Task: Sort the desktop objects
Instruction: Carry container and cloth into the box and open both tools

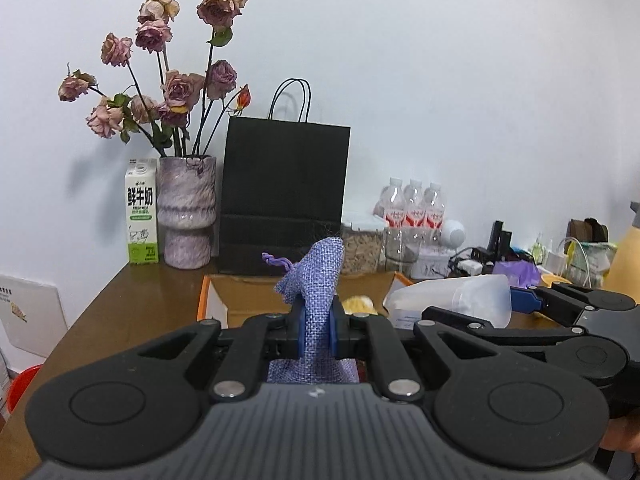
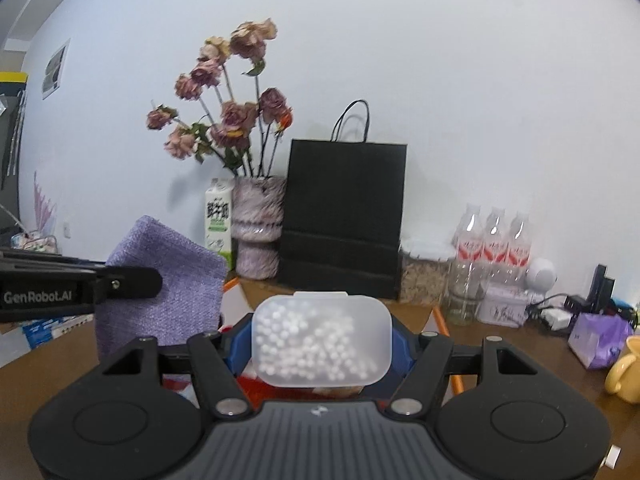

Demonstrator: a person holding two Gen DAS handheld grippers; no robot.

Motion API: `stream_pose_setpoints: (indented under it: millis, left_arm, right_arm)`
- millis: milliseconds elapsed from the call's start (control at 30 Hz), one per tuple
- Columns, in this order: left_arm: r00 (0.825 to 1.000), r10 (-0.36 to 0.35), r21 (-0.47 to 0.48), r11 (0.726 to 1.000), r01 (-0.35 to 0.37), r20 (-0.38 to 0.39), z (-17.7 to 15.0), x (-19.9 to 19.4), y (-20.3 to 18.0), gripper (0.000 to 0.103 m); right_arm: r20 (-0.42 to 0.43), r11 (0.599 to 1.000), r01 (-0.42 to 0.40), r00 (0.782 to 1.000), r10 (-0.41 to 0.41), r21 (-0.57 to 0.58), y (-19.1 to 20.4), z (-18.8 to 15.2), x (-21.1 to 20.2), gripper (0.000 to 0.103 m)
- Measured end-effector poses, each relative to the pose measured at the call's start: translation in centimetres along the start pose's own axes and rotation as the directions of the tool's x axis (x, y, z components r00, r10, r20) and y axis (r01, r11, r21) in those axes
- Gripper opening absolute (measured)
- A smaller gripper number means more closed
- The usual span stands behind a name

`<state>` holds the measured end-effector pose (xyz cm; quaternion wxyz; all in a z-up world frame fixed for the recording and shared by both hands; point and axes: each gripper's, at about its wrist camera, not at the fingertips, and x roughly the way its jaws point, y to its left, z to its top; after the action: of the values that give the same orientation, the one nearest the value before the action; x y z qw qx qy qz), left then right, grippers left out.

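My left gripper (image 1: 317,334) is shut on a purple woven drawstring pouch (image 1: 320,280), pinched between the blue pads, its top sticking up above the jaws. My right gripper (image 2: 322,346) is shut on a frosted plastic box (image 2: 322,340) filled with small white beads, held across its width. From the right wrist view the pouch (image 2: 168,284) hangs at the left, in the left gripper's fingers (image 2: 132,280). From the left wrist view the frosted box (image 1: 452,300) shows at the right, held by the right gripper's blue pads. Both hang above an open cardboard box (image 1: 248,300) on the brown table.
Along the wall stand a milk carton (image 1: 141,212), a vase of dried roses (image 1: 187,212), a black paper bag (image 1: 284,196), a jar of grain (image 1: 362,246) and water bottles (image 1: 414,208). Cables, a purple packet (image 2: 598,340) and a yellow cup (image 2: 624,372) crowd the right side.
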<state>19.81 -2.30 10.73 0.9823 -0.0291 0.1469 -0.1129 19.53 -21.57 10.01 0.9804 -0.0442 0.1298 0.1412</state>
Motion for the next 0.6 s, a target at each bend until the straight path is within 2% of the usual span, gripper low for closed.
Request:
stream_pose_setpoints:
  millis: [167,367,600]
  left_arm:
    - [1.000,-0.001,-0.022,1.000,0.001,0.004,1.3,3.2,0.6,0.011]
    - [1.000,0.001,-0.036,0.999,-0.002,-0.015,2.1,8.7,1.8,0.011]
    - [0.995,0.007,-0.044,0.999,-0.011,-0.102,1.8,15.4,3.6,0.011]
  right_arm:
    - [-0.005,0.999,0.033,0.999,-0.033,0.011,-1.8,1.0,3.4,0.065]
    - [-0.047,0.996,0.081,0.996,-0.080,0.028,-4.9,1.3,9.8,0.065]
    - [-0.127,0.995,0.091,0.988,-0.085,0.041,-8.0,0.5,17.0,0.065]
